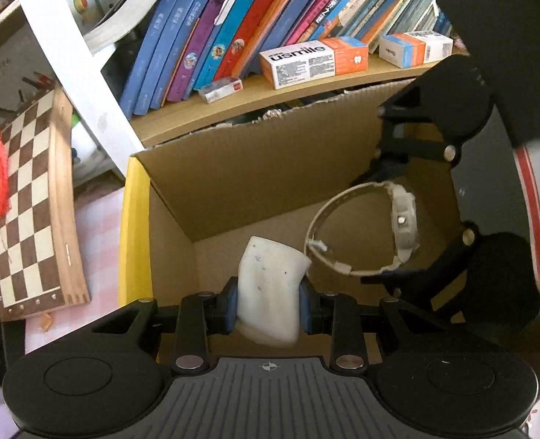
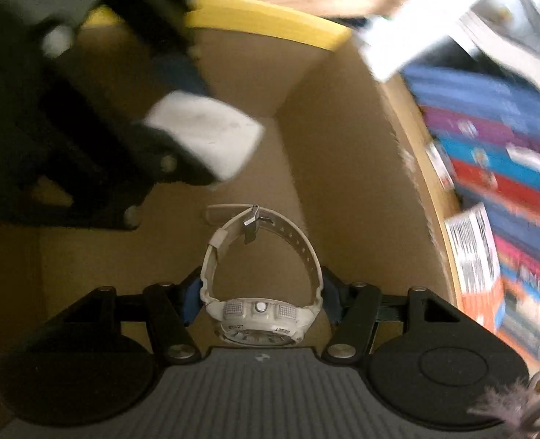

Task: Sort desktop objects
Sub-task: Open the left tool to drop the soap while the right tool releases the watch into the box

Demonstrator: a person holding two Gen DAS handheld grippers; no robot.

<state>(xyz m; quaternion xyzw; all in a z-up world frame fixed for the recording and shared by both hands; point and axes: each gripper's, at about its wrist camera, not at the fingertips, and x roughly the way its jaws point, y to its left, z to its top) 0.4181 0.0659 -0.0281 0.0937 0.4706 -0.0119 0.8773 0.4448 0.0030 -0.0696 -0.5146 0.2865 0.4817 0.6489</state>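
Note:
My left gripper (image 1: 268, 300) is shut on a white rubbery block (image 1: 270, 281), which stands upright between the blue pads over the inside of an open cardboard box (image 1: 251, 168). In the right wrist view, the right gripper (image 2: 260, 292) is shut on a white wristwatch (image 2: 259, 311), with the strap loop pointing forward and the buckle at its far end. Both grippers hang inside the box (image 2: 343, 146). The left wrist view shows the right gripper (image 1: 379, 226) at the right with the watch (image 1: 405, 219). The right wrist view shows the left gripper (image 2: 182, 117), blurred, at upper left with the block (image 2: 211, 135).
The box has a yellow rim (image 1: 134, 226) on its left. Behind it a wooden shelf (image 1: 233, 109) carries leaning books (image 1: 233, 29) and two orange-and-white cartons (image 1: 306, 60). A folded chessboard (image 1: 32, 205) leans at the left on a pink checked cloth (image 1: 97, 219).

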